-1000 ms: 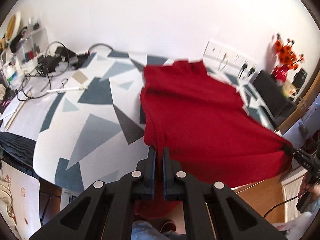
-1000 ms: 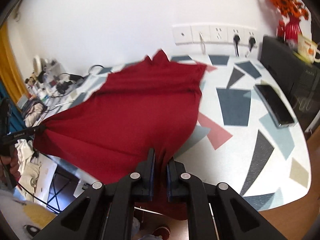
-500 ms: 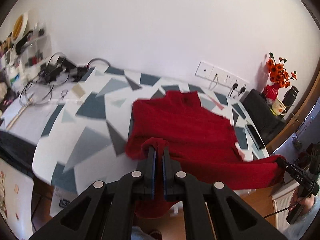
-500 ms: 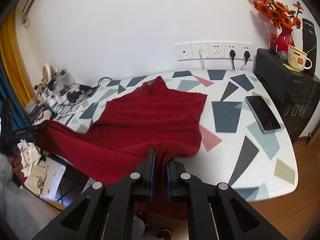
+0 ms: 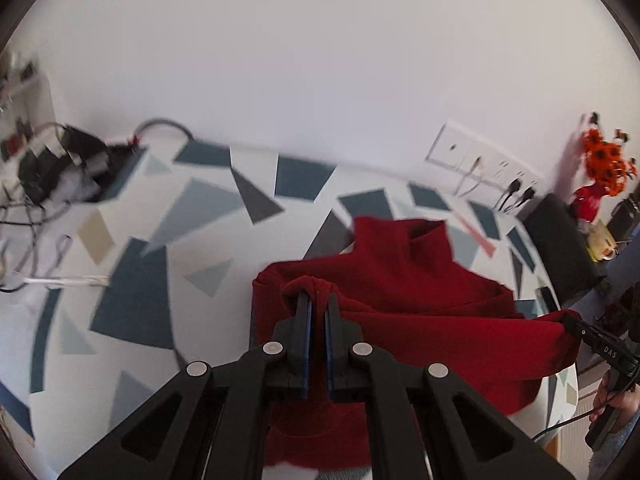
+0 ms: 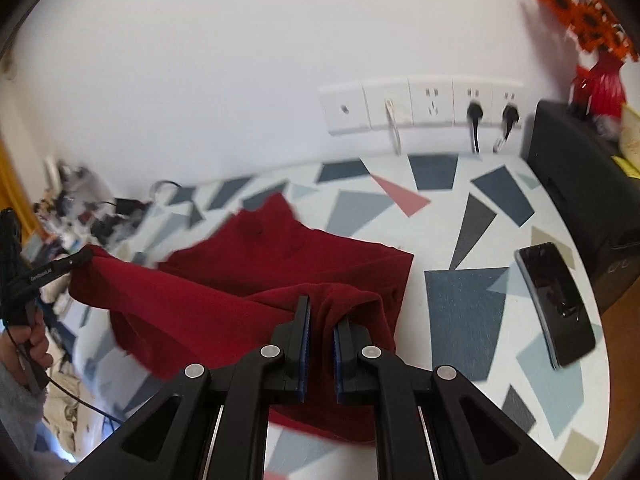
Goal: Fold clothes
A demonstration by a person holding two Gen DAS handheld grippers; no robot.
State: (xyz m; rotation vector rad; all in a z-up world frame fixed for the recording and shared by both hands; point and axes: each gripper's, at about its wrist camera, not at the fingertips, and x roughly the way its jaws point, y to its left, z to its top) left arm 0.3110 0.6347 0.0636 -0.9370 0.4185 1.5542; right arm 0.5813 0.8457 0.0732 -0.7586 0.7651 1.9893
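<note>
A red garment lies on the patterned table, collar end toward the wall. My left gripper is shut on one corner of its near hem, held above the cloth. My right gripper is shut on the other hem corner. The lifted hem hangs in a taut fold between both grippers, doubled over the garment's lower part. The right gripper shows at the right edge of the left wrist view; the left gripper shows at the left of the right wrist view.
A black phone lies on the table's right side. A black box with a red vase of orange flowers stands at the far right. Wall sockets with plugs are behind. Cables and clutter fill the far left.
Both grippers have carried the garment's hem up and forward toward the collar, folding the hem over the lower part. The cameras now sit closer to the table.
</note>
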